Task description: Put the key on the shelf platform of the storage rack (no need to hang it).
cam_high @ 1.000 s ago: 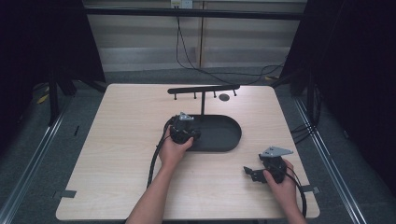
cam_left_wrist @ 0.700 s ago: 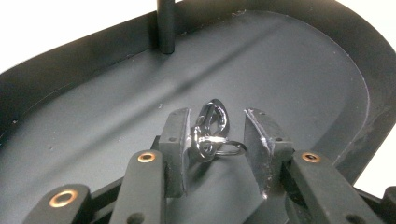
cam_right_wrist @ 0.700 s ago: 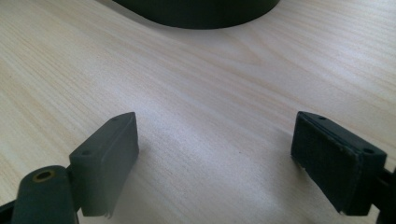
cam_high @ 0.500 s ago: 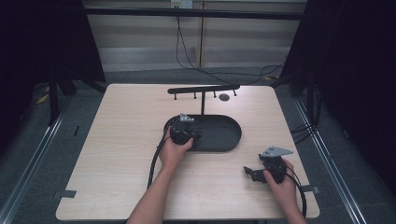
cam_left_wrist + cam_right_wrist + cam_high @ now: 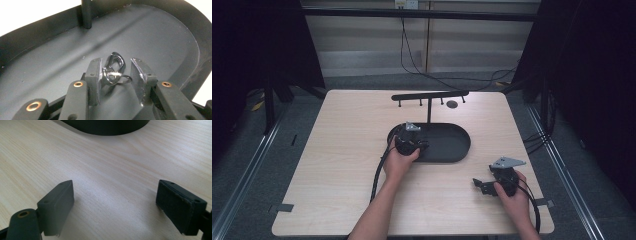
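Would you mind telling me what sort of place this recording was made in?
Probably a lab recording station: a bare wooden table fenced by dark curtains, cables trailing behind, and a black tray set out.

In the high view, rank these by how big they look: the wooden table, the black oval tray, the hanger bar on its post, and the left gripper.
1. Wooden table
2. Black oval tray
3. Hanger bar: long but thin, so it covers less area than the tray
4. Left gripper

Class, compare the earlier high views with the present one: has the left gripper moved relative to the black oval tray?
No. The left gripper sits at the same left end of the black oval tray.
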Demonstrator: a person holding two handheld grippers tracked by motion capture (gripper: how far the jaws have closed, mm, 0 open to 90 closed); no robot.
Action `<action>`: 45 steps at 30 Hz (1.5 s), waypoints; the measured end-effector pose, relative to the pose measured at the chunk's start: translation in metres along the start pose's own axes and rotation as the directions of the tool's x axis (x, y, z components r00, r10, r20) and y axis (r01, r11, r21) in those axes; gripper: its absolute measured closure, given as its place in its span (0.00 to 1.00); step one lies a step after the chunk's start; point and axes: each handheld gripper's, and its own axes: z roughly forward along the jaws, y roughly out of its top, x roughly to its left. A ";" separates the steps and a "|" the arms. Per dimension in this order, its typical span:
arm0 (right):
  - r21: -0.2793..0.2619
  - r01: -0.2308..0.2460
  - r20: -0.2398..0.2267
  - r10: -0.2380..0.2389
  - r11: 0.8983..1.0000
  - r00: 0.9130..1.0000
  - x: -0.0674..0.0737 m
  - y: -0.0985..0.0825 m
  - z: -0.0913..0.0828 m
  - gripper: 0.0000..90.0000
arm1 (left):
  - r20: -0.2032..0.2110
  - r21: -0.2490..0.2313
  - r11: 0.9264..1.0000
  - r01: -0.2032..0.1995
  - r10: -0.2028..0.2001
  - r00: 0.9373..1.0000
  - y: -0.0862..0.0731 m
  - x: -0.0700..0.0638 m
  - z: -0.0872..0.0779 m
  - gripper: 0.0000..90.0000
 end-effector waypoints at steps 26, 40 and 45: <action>-0.001 0.000 -0.001 0.000 1.000 1.000 0.000 0.000 0.000 0.16 | -0.013 0.042 0.999 -0.030 0.031 0.999 -0.002 -0.001 0.006 0.61; 0.000 0.000 0.000 0.000 1.000 1.000 0.000 0.000 0.000 0.16 | -0.014 0.043 0.999 -0.006 0.007 1.000 -0.002 0.001 0.004 0.46; -0.001 0.000 -0.002 0.000 1.000 1.000 0.000 0.000 0.000 0.16 | -0.010 0.033 0.999 0.007 -0.006 1.000 -0.001 0.001 0.002 0.37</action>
